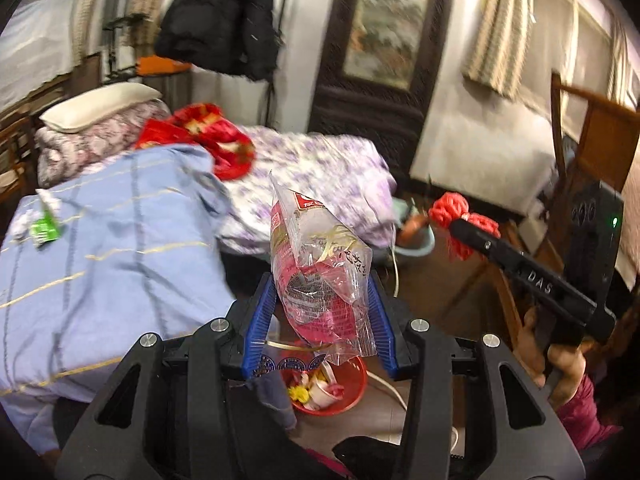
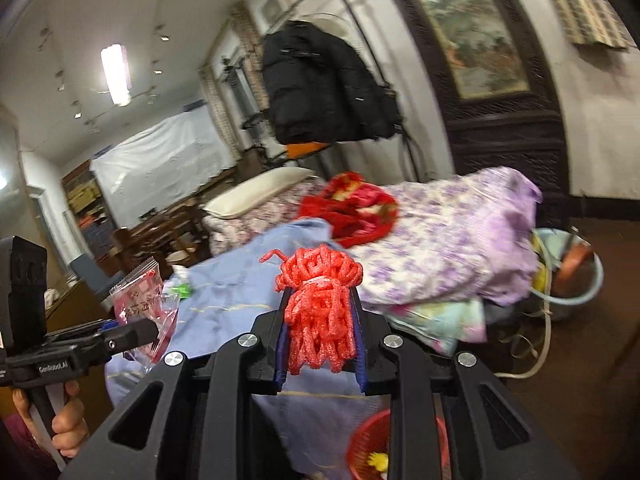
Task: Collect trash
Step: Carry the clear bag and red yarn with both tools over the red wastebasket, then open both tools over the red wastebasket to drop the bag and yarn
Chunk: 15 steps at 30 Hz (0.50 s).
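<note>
Left wrist view: clear plastic snack bag with pink and red print stood upright between the blue pads of the left gripper, which was closed narrow on its lower half. Bag top reached toward 12 o'clock. Directly below the bag, at 6 o'clock from it, sat a red basket on the floor, holding crumpled white, pink and yellow scraps.

Right wrist view: the right gripper was clamped narrow on a bundle of red foam netting; the knotted head of the bundle stuck out past the fingertips toward 12 o'clock. The red basket's rim showed at 5 o'clock from the bundle, partly hidden behind the gripper body.

In the left view the right gripper and its red bundle appeared at 3 o'clock from the bag, well apart from it.

Surroundings: a blue bedsheet lay at 9 o'clock from the bag, with a green wrapper resting on it near the frame edge. A purple floral quilt lay behind the bag at 12 o'clock, a red blanket at 11 o'clock, and a black jacket hung above. A light blue basin stood on the floor at 3 o'clock of the right view. Both views were motion-blurred.
</note>
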Each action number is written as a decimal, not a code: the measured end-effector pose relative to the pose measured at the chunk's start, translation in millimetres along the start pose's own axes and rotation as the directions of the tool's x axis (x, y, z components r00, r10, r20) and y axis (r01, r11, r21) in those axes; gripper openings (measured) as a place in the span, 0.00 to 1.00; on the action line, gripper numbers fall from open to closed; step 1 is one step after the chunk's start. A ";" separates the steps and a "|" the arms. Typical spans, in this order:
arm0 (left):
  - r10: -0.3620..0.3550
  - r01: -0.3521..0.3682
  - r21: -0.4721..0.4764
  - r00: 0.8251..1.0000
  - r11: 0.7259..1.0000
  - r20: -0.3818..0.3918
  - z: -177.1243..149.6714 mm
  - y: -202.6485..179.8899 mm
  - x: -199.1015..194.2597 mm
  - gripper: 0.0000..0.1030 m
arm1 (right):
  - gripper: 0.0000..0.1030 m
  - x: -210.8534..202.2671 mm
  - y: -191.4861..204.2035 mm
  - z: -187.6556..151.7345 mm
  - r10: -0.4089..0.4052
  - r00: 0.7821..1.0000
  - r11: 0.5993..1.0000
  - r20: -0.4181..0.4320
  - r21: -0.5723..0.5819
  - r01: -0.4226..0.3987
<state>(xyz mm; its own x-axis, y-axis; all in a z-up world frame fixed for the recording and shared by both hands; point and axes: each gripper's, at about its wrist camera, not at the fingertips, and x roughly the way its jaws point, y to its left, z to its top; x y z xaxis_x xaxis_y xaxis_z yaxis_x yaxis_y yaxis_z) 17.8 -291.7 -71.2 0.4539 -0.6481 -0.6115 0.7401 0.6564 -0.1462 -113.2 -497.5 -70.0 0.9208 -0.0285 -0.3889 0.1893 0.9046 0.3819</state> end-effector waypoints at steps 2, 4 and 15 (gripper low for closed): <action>-0.015 0.015 0.018 0.999 1.000 -0.051 -3.9 -10.6 25.7 0.44 | 0.25 1.9 -24.6 -9.0 -0.037 0.999 0.999 -0.019 0.033 0.038; -0.022 0.026 0.033 0.995 0.999 -0.102 -7.0 -16.6 51.2 0.44 | 0.25 6.5 -42.8 -14.3 -0.057 0.998 0.996 -0.035 0.063 0.059; 0.012 0.022 0.100 0.944 0.995 -0.331 -41.2 -36.2 157.6 0.66 | 0.25 24.1 -104.7 -50.0 -0.125 0.986 0.978 -0.111 0.154 0.142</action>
<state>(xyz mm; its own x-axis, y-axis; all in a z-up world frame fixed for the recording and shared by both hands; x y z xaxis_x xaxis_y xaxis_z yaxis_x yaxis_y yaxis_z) 42.1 -401.7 -194.2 0.2733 -0.4758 -0.8360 0.7960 0.5998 -0.0811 -127.9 -571.6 -161.3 0.8463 -0.0942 -0.5243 0.3681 0.8148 0.4478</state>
